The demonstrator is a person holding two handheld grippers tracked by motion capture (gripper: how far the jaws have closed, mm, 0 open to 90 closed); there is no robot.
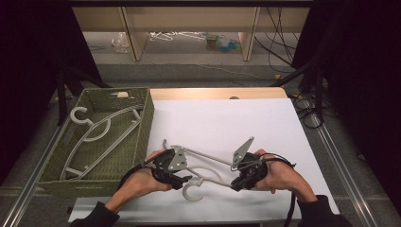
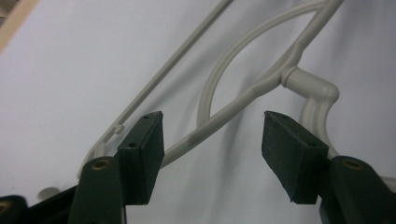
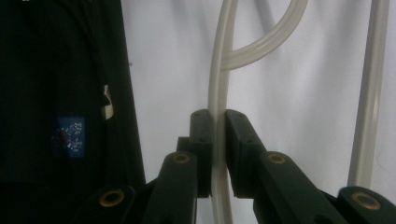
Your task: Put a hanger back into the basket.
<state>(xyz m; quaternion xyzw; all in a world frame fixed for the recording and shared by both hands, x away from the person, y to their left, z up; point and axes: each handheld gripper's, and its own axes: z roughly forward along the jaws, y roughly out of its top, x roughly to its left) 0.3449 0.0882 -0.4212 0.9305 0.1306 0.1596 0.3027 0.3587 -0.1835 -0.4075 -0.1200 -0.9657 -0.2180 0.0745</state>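
A white sheet covers the table. A grey plastic hanger lies on the sheet, toward the person's edge of it, with its hook curling at the near side.

The left gripper, held in the person's left hand, rests at the hanger's left end. In the left gripper view its jaws stand wide apart, gripping nothing; one arm of the hanger passes diagonally between them and the hook neck sits just beyond the right jaw.

The right gripper, held in the right hand, is at the hanger's right end. In the right gripper view its jaws are closed narrow on a thin bar of the hanger, which runs upright between the two pads; a curved member joins that bar above the jaws and a second straight bar stands apart to the right.

An olive woven basket sits just left of the hanger, at the sheet's left edge. A second grey hanger lies inside it, hook toward the far corner.
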